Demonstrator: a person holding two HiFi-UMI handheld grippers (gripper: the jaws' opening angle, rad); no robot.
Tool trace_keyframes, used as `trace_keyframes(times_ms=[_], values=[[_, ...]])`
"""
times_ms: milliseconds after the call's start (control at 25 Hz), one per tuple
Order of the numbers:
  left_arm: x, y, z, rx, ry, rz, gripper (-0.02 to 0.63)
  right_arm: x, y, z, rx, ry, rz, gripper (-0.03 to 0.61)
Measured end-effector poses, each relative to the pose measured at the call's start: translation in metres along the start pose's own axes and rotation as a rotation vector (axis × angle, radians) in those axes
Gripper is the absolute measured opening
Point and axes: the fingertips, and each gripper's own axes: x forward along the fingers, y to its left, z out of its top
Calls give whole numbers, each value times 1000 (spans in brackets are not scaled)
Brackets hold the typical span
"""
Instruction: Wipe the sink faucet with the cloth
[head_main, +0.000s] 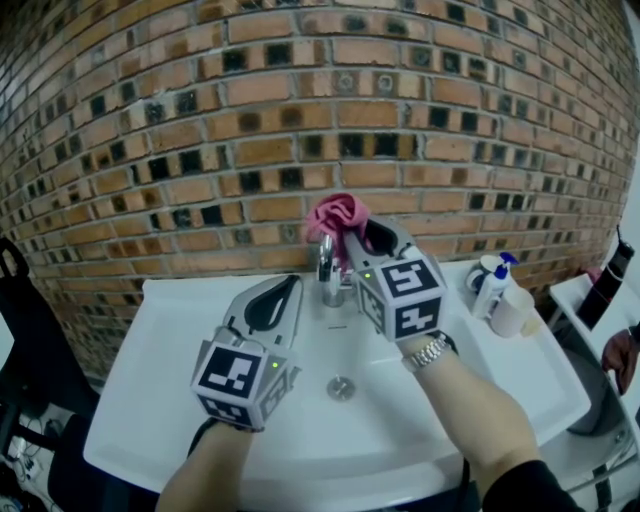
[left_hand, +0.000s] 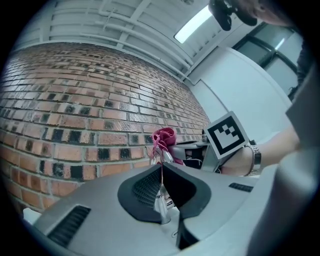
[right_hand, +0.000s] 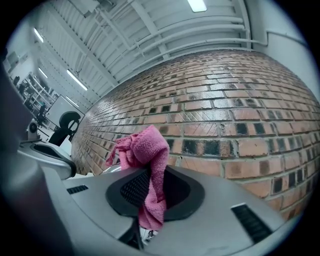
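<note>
A pink cloth (head_main: 338, 216) is bunched at the top of the chrome faucet (head_main: 326, 264), close to the brick wall. My right gripper (head_main: 352, 236) is shut on the cloth, which hangs down between its pads (right_hand: 129, 189). In the right gripper view the cloth (right_hand: 146, 148) stands up above the jaws. My left gripper (head_main: 287, 289) hovers over the white sink (head_main: 190, 340), just left of the faucet, shut with nothing in it. Past its closed jaws, the left gripper view catches the faucet (left_hand: 161, 209) and the cloth (left_hand: 164, 137).
A drain (head_main: 341, 388) sits in the middle of the basin. Two bottles (head_main: 492, 284) and a cup (head_main: 512, 311) stand on the sink's right rim. The brick wall (head_main: 300, 110) rises right behind the faucet. A dark chair (head_main: 22, 345) is at the left.
</note>
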Motion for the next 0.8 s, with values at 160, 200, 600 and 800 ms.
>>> trace_keyframes(times_ms=[160, 200, 600, 800], values=[[-1, 1, -3, -15, 10, 0, 12, 9, -9, -4, 7, 13, -14, 63], [-2, 2, -4, -18, 10, 0, 12, 11, -11, -6, 10, 17, -16, 63], [-1, 1, -7, -17, 30, -2, 12, 34, -27, -25, 26, 92, -42, 60], [0, 1, -10, -13, 39, -4, 12, 42, -32, -39, 26, 131, -67, 57]])
